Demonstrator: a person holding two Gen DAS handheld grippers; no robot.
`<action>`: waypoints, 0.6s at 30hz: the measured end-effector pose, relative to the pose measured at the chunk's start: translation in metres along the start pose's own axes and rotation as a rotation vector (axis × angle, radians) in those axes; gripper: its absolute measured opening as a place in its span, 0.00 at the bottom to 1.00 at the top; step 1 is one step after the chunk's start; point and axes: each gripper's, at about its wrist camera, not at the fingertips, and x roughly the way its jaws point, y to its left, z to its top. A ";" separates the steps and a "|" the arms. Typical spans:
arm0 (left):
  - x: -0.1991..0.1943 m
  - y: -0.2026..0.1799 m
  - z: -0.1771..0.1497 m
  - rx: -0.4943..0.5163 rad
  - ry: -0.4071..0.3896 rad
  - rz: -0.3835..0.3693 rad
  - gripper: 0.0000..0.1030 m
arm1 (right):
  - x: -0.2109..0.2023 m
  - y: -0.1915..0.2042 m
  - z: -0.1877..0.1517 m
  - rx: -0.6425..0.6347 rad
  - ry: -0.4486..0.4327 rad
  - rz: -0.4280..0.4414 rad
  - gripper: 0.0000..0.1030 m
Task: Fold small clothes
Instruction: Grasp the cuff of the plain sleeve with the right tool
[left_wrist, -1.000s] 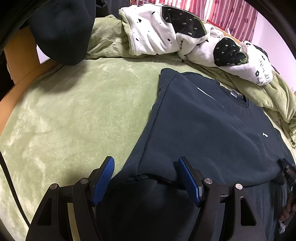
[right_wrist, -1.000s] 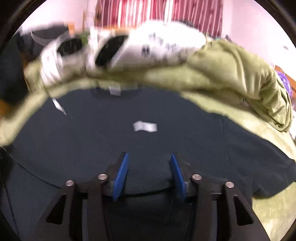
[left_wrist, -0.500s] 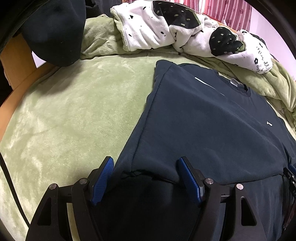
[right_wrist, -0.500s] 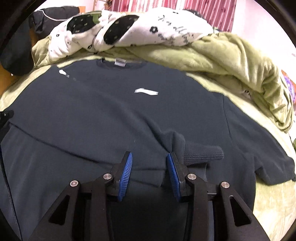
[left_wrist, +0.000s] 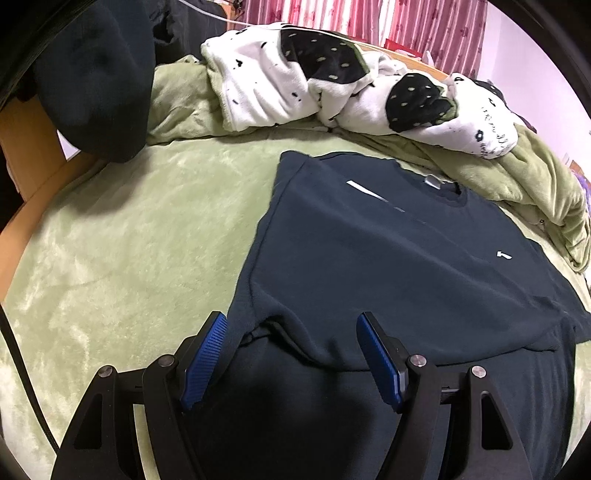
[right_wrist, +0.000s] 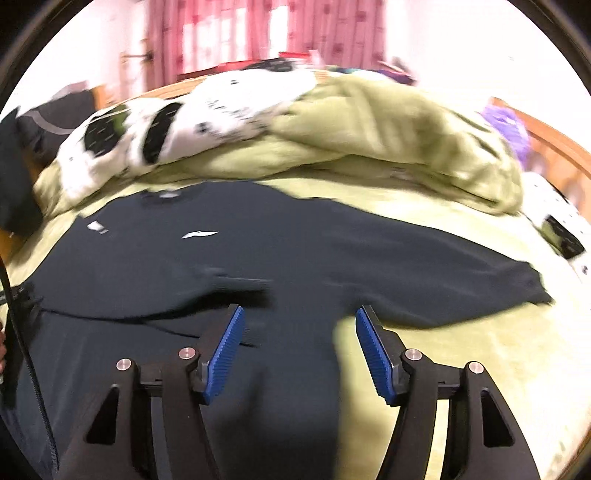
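Here left gripper (left_wrist: 291, 354) spread, angled down over dark sweatshirt (left_wrist: 388, 266); right gripper (right_wrist: 299, 350) opening, nothing pinched.

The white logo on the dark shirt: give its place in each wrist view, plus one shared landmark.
Left wrist: the white logo sits far right, at mid-height, on the dark shirt.
Right wrist: the logo sits left of centre, above the left pad.
Shared landmark: the black-and-white spotted blanket beyond the shirt's collar.

Home bedroom.
Bed with green fleece blanket (left_wrist: 122, 251), wooden frame (right_wrist: 554, 147), rumpled spotted white bedding (left_wrist: 295, 96), pink curtains (right_wrist: 258, 33) behind.
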 end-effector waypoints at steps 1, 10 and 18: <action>-0.003 -0.001 0.001 -0.002 -0.004 -0.003 0.69 | -0.003 -0.014 0.000 0.020 0.005 -0.018 0.61; -0.019 -0.056 0.030 -0.005 -0.059 -0.036 0.69 | 0.001 -0.123 -0.016 0.133 0.034 -0.146 0.62; 0.009 -0.118 0.035 0.061 -0.072 -0.023 0.69 | 0.064 -0.185 -0.026 0.216 0.086 -0.165 0.60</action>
